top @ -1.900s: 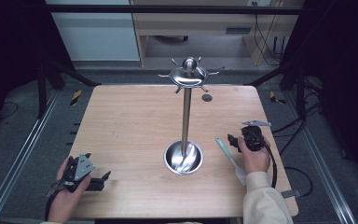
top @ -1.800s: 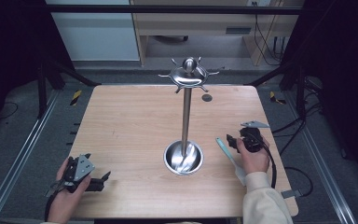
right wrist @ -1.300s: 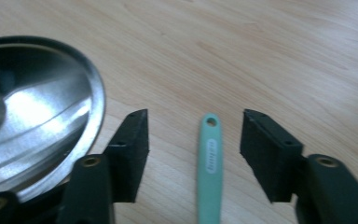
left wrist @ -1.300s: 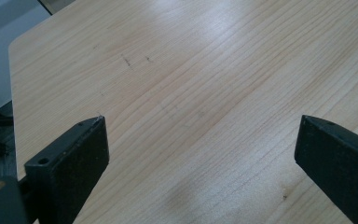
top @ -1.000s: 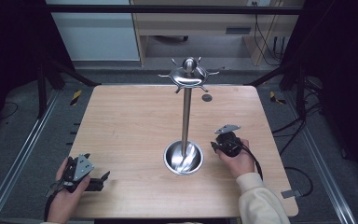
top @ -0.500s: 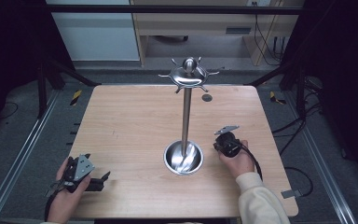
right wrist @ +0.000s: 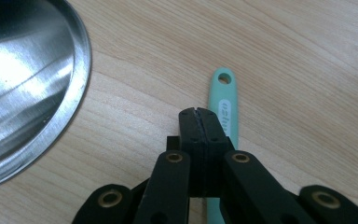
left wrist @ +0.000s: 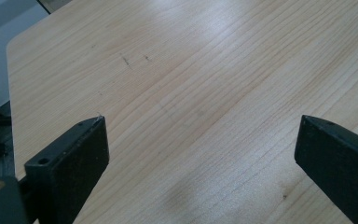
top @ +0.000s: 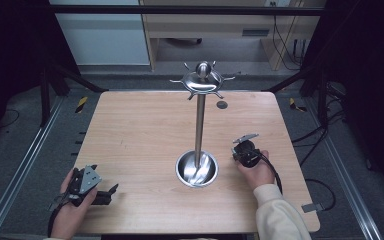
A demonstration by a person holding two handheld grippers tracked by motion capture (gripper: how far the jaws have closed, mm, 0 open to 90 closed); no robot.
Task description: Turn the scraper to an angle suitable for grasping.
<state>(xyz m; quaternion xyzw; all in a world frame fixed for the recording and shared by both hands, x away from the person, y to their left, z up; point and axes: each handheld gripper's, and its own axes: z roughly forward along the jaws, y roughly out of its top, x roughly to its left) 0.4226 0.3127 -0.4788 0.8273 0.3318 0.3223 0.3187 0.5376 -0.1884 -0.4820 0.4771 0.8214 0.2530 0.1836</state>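
A: On the wooden table, from the high view, what do you make out?

B: A metal stand rises from a round steel dish near the front middle, with a hooked crown on top. The right gripper sits just to the right of that dish, held in the person's right hand. The left gripper rests at the front left corner in the left hand, well apart from the stand.

A: And in the left gripper view?

B: Bare wood grain. Its two black jaws stand wide apart, with nothing between them.

A: The right gripper view?

B: The jaws of the right gripper are pressed together, pad against pad. They have just been closing. A mint-green handle with a hole at its far end lies on the table under them and just to their right, running away from the camera. It looks to be beside the closed tips, not clamped between them, though its near part is hidden beneath the gripper. The rim of the steel dish curves in at the upper left, near the handle but not touching it.
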